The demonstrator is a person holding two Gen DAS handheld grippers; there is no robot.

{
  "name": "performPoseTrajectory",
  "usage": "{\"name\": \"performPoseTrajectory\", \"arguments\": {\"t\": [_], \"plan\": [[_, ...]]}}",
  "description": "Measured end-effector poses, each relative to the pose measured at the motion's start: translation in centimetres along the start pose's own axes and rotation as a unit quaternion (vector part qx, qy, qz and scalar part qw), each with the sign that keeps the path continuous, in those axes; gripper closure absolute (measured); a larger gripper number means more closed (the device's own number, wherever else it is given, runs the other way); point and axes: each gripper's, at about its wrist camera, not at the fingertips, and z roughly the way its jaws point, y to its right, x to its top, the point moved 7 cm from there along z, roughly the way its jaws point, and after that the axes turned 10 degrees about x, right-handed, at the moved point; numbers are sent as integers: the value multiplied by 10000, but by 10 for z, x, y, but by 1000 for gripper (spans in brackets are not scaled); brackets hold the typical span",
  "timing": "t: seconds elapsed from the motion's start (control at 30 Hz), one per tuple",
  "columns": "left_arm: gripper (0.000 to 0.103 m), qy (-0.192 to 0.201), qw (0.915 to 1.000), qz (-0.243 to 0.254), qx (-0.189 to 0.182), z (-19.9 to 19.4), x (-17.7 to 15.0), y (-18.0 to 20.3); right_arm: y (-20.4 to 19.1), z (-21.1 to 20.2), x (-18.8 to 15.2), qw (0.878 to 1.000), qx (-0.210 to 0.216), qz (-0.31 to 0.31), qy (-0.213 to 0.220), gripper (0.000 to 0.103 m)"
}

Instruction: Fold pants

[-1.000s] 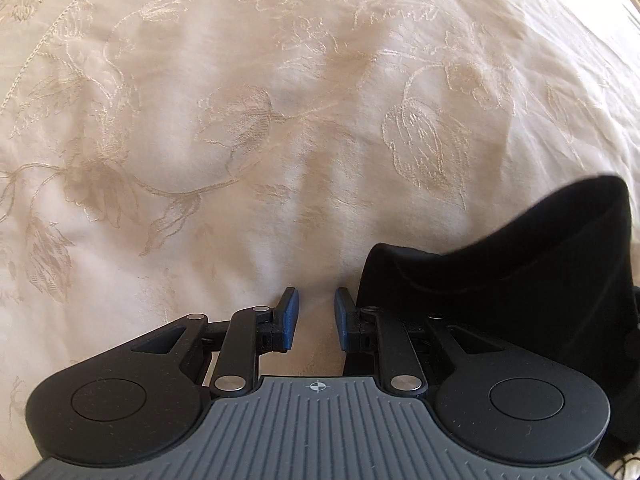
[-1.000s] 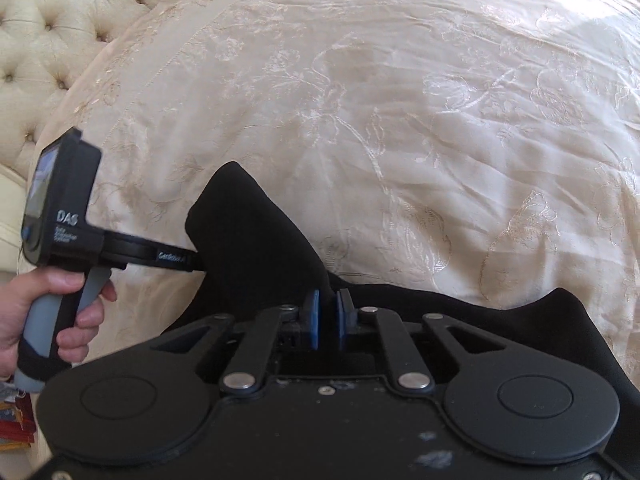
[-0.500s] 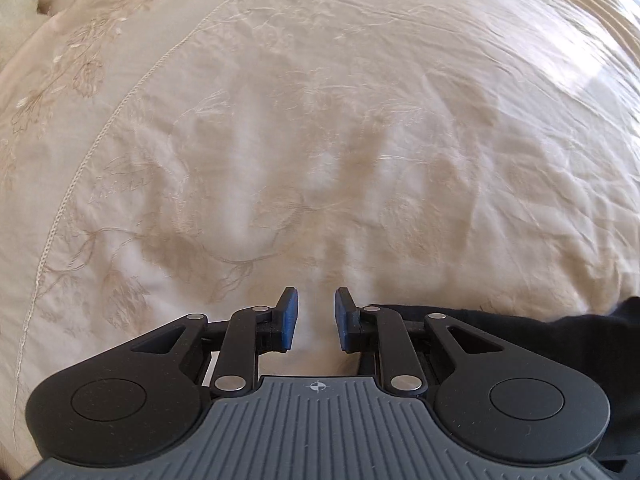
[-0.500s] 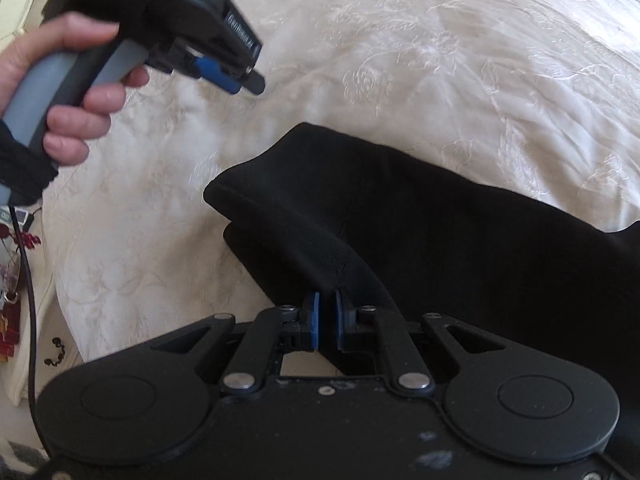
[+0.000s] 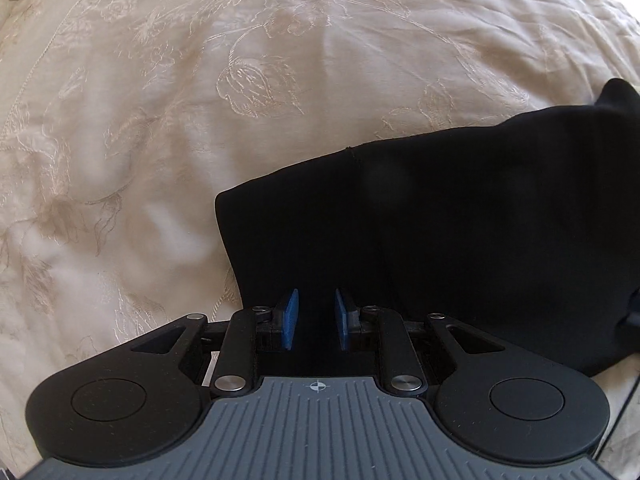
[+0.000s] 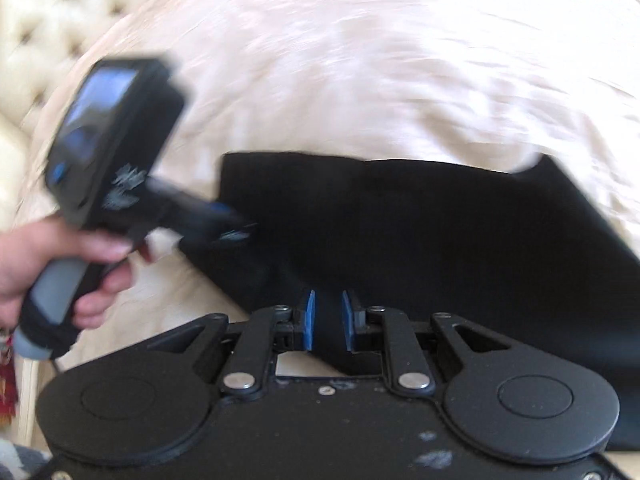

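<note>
Black pants lie folded and flat on a cream embroidered bedspread. My left gripper is open, its blue pads over the near left corner of the pants with nothing clamped. In the right wrist view the pants lie as a dark rectangle. My right gripper is open over their near edge. The left gripper also shows there, held by a hand, its tip at the left edge of the pants. This view is motion-blurred.
The bedspread spreads far beyond the pants. A tufted cream headboard stands at the upper left of the right wrist view. The bed's edge runs along the lower left there.
My right gripper has opened and let go of the pants fold, which now lies flat. My left gripper has swung back down over the pants' left corner.
</note>
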Motion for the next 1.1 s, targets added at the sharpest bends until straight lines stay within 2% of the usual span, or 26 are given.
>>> {"name": "performPoseTrajectory", "arguments": {"t": [0.13, 0.23, 0.33, 0.5, 0.67, 0.77, 0.87, 1.1], "plan": [[83, -45, 10000, -75, 27, -2, 4, -1, 54, -11, -9, 9962, -554, 651, 144, 85], [83, 5, 9997, -232, -66, -13, 7, -1, 82, -4, -28, 9928, -712, 961, -63, 85], [83, 101, 9988, -378, -297, -29, 13, 8, 94, 7, -53, 9902, -707, 1143, -390, 85], [83, 202, 9963, -432, -721, -48, 22, 46, 94, 1, -55, 9916, -532, 1108, -402, 84], [83, 124, 9930, -385, -1110, -52, 19, 89, 104, -25, -31, 9946, -397, 959, -18, 82], [83, -59, 9944, -355, -992, -40, 7, 104, 111, -38, -4, 9964, -327, 732, 258, 77], [82, 80, 9953, -371, -888, -33, 0, 108, 122, -42, 28, 9973, -316, 491, 444, 69], [82, 64, 9962, -339, -797, -27, 4, 121, 141, -12, 86, 9989, -175, 180, 405, 65]]}}
